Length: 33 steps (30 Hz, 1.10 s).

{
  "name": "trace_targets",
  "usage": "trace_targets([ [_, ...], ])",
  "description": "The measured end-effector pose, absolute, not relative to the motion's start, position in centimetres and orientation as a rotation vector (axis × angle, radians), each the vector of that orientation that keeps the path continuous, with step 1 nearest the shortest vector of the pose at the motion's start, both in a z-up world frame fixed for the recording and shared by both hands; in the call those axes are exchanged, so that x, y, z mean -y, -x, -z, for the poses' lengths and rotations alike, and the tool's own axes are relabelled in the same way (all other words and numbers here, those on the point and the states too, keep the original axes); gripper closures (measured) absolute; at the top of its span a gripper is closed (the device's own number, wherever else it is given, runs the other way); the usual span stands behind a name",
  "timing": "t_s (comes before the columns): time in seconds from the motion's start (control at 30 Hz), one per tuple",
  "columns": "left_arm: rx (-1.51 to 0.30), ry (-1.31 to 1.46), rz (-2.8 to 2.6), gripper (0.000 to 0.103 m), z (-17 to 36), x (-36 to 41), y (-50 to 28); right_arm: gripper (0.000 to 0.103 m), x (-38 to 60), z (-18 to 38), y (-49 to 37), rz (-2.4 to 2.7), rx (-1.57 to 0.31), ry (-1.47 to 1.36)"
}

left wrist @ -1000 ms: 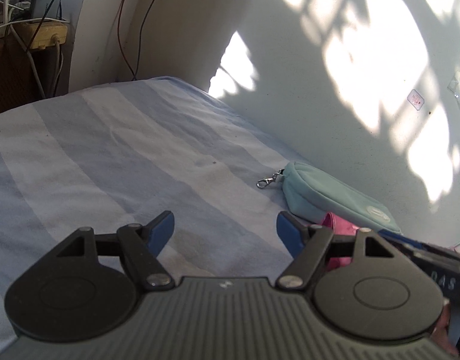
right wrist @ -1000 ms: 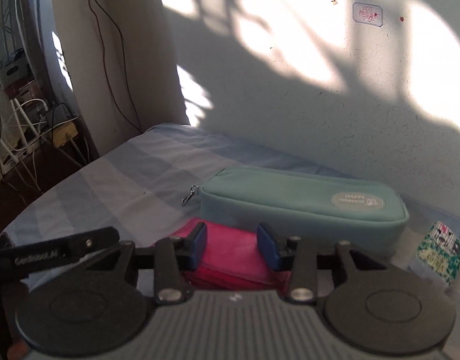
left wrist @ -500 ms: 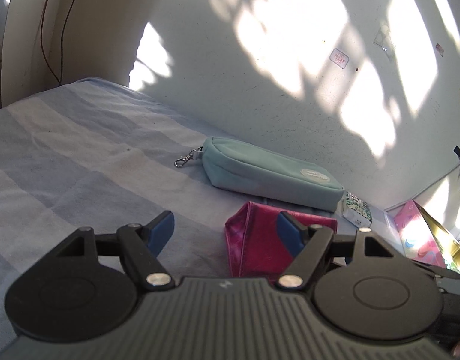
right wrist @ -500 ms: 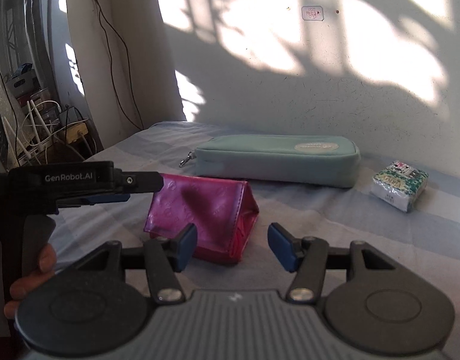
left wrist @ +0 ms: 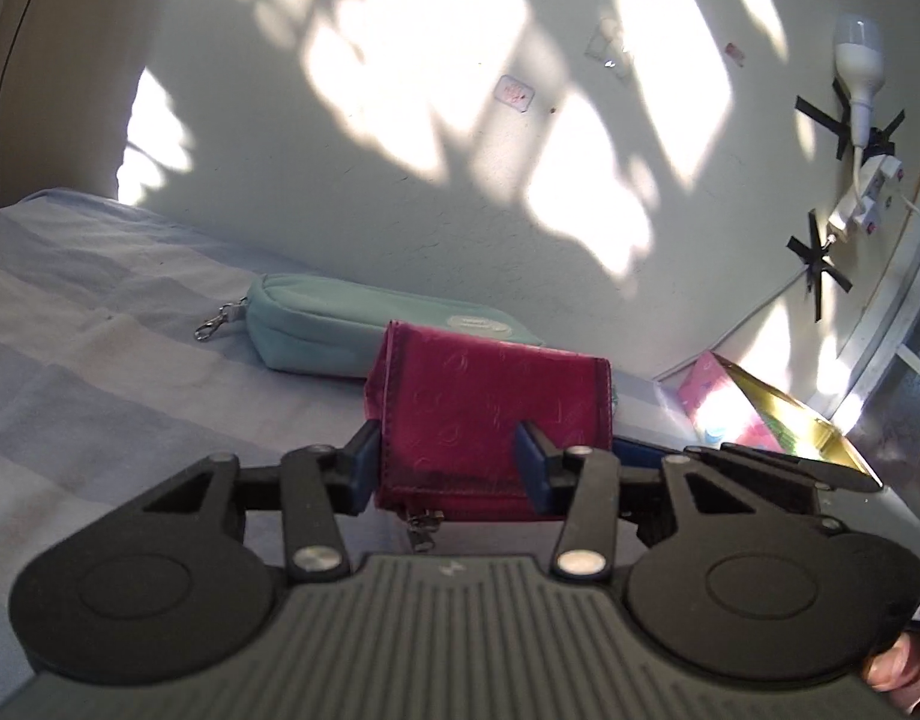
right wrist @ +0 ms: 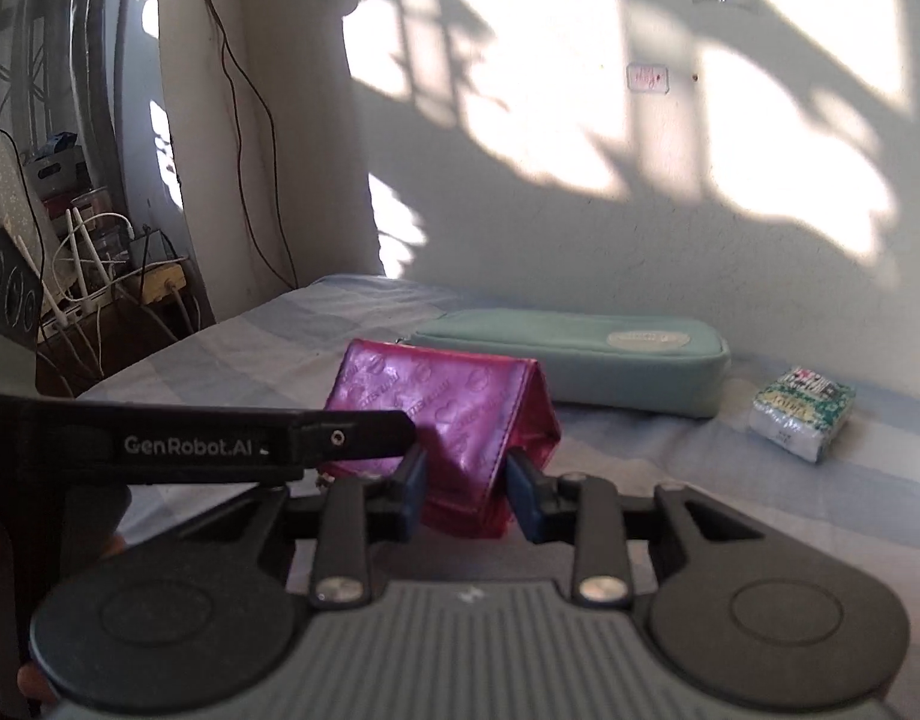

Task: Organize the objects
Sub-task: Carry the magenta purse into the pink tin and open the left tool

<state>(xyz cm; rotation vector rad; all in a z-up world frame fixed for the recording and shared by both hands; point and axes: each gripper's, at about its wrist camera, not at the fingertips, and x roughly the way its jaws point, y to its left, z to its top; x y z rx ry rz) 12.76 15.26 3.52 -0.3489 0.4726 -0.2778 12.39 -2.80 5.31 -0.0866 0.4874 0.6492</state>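
Note:
A magenta embossed wallet point(left wrist: 490, 414) stands tent-like on the striped bedsheet point(left wrist: 99, 372). My left gripper point(left wrist: 447, 468) has closed its blue fingers on the wallet's near end, one pad on each side. My right gripper point(right wrist: 466, 495) has its fingers around the wallet's point(right wrist: 453, 414) other end, pads at or very near its sides. The left gripper's body crosses the right wrist view point(right wrist: 219, 444). A teal zip pouch point(right wrist: 580, 354) lies behind the wallet along the wall, and shows in the left wrist view point(left wrist: 339, 324).
A small green-and-white packet point(right wrist: 802, 414) lies right of the pouch. A pink and gold box point(left wrist: 754, 414) sits in the far right corner by the wall. Cables and a power strip point(right wrist: 153, 282) are off the bed's left edge.
Both grippers moved in on the wallet and narrowed their fingers around it from opposite ends. The left gripper swung right, from facing bare sheet to the wallet.

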Motion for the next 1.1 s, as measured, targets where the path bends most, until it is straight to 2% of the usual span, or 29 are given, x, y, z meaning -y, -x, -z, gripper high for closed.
trace_targets([
  [0.27, -0.446, 0.218, 0.501, 0.053, -8.0, -3.1, -12.3, 0.074, 13.7, -7.8, -6.7, -0.379, -0.27, 0.101],
  [0.43, -0.461, 0.109, 0.657, 0.051, -8.5, 7.0, -14.0, 0.074, 22.7, -8.1, -5.5, -0.176, -0.234, 0.034],
  [0.7, -0.519, -0.027, 0.769, 0.049, -6.7, 20.2, -16.3, 0.072, 33.7, -5.6, -7.1, 0.039, -0.274, -0.087],
  [0.83, -0.532, -0.079, 0.749, 0.047, -5.8, 23.9, -17.6, 0.069, 36.2, -4.4, -8.9, 0.178, -0.273, -0.097],
  [0.87, -0.527, -0.098, 0.721, 0.047, -5.8, 24.4, -17.7, 0.061, 36.2, -4.1, -9.3, 0.229, -0.261, -0.08],
  [0.9, -0.523, -0.115, 0.692, 0.047, -5.9, 24.5, -17.7, 0.058, 36.1, -3.8, -9.5, 0.266, -0.247, -0.062],
  [1.1, -0.48, -0.103, 0.624, 0.044, -6.5, 22.6, -16.2, 0.053, 36.1, -3.8, -8.4, 0.26, -0.203, -0.06],
])
